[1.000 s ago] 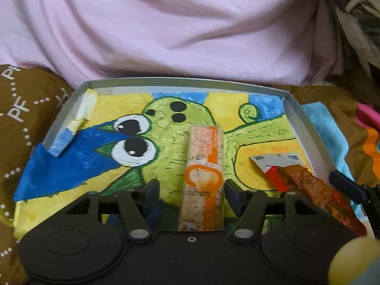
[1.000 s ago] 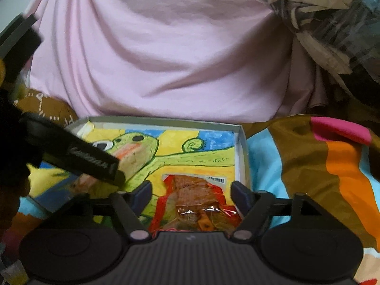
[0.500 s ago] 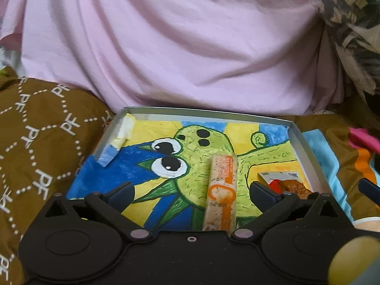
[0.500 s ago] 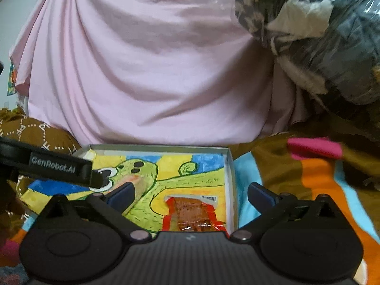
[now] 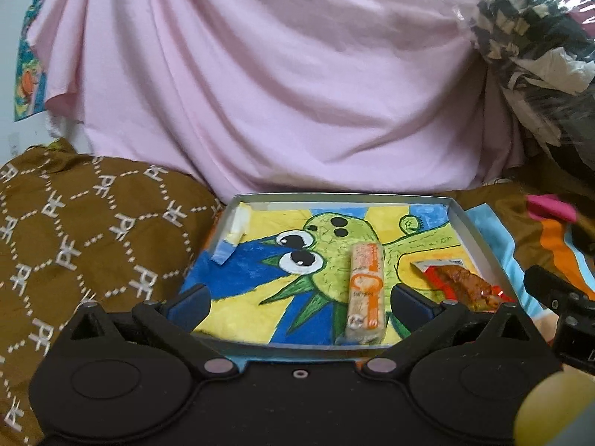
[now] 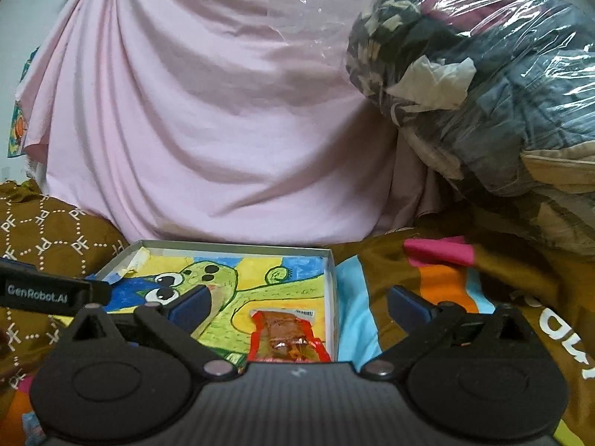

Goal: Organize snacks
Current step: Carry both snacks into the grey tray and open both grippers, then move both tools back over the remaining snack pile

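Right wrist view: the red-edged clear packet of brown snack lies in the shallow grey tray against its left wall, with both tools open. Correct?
Not quite. The red-edged clear packet lies in the shallow grey tray against its right wall, as the right wrist view shows. The left tool and right tool are open.

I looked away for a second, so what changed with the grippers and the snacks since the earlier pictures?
Both grippers opened wide and drew back: the left gripper let go of the orange snack bar, the right gripper of the red snack packet. Both snacks stayed lying in the painted tray.
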The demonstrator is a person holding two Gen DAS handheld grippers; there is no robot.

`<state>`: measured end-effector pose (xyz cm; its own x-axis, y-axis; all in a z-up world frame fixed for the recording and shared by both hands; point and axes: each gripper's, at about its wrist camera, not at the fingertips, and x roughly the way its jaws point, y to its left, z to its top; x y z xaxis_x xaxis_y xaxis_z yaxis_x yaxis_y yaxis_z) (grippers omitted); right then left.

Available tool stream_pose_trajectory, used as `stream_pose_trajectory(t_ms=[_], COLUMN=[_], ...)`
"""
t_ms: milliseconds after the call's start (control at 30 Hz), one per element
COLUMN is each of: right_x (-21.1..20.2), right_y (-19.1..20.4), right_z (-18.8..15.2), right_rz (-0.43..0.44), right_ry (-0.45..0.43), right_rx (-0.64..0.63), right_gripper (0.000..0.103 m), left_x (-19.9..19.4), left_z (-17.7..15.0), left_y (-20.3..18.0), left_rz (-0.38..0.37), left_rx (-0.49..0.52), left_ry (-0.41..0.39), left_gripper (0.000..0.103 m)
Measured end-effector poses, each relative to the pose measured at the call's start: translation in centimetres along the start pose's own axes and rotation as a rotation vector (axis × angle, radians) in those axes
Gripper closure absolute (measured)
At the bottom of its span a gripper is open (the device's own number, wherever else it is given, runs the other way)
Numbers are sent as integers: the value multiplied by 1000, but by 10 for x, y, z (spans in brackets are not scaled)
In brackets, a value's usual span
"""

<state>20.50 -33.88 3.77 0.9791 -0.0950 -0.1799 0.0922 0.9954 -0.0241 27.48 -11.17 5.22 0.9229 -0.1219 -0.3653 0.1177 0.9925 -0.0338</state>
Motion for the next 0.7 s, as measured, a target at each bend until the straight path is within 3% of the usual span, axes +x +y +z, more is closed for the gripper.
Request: stream_pose_trajectory(t_ms=[367, 700], right_x=[-40, -87], right_y=[4, -5], right_z=[-2, -7], right_rz=[22, 81], right_ry=[10, -17], right_rx=[-59, -68], right_gripper=[0, 0], left_x=[-54, -95], left_z=[-30, -50], left_y=[23, 30], left_rz=[129, 175], left_rx=[-168, -136], left_ry=[-44, -16], left_gripper=[1, 1])
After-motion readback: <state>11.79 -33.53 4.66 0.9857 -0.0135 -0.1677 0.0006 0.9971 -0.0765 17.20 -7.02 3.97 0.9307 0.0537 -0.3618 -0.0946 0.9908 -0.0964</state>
